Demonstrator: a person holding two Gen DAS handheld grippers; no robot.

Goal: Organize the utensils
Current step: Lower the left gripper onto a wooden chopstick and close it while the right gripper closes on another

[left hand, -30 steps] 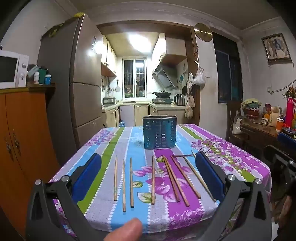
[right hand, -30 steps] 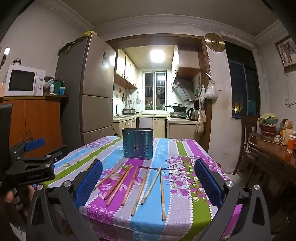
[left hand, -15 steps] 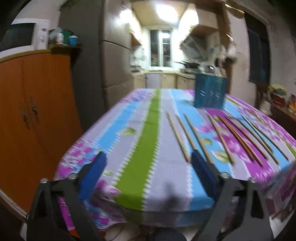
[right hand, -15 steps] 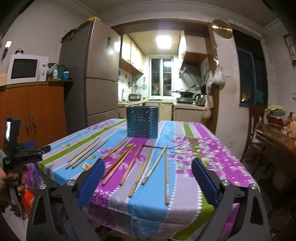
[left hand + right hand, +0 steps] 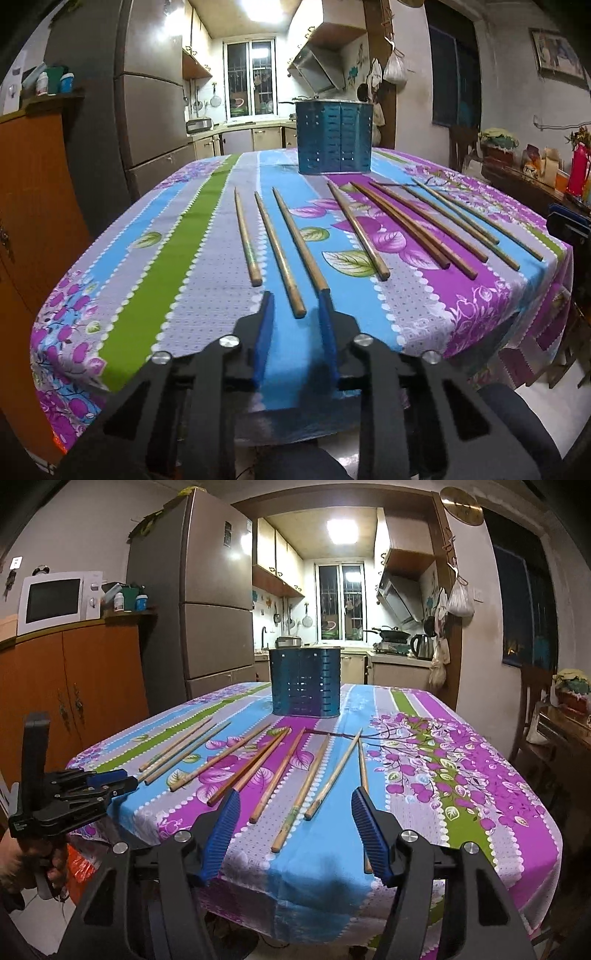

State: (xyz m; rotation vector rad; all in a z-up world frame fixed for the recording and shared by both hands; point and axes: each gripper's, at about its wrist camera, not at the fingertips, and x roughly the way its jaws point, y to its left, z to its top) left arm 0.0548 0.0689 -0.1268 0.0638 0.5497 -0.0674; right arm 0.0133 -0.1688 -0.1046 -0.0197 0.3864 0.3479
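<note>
Several wooden chopsticks (image 5: 280, 251) (image 5: 275, 781) lie side by side on the striped floral tablecloth (image 5: 177, 258) (image 5: 443, 775). Behind them stands a blue perforated utensil holder (image 5: 334, 138) (image 5: 304, 681). My left gripper (image 5: 295, 299) (image 5: 127, 781) hovers at the table's near edge. Its jaws are closing, and the near end of one chopstick shows in the narrow gap without touching the pads. My right gripper (image 5: 295, 794) is closing too, still wide, low over the near ends of the middle chopsticks and gripping nothing.
The table's front edge (image 5: 295, 886) is just under both grippers. An orange cabinet (image 5: 92, 686) with a microwave (image 5: 55, 600) and a tall fridge (image 5: 214, 609) stand to the left. A dark side table (image 5: 524, 184) with a red flask is at the right.
Both grippers have come down toward the table's near edge and their jaws have narrowed, the left far more. The left view has swung back onto the leftmost chopsticks.
</note>
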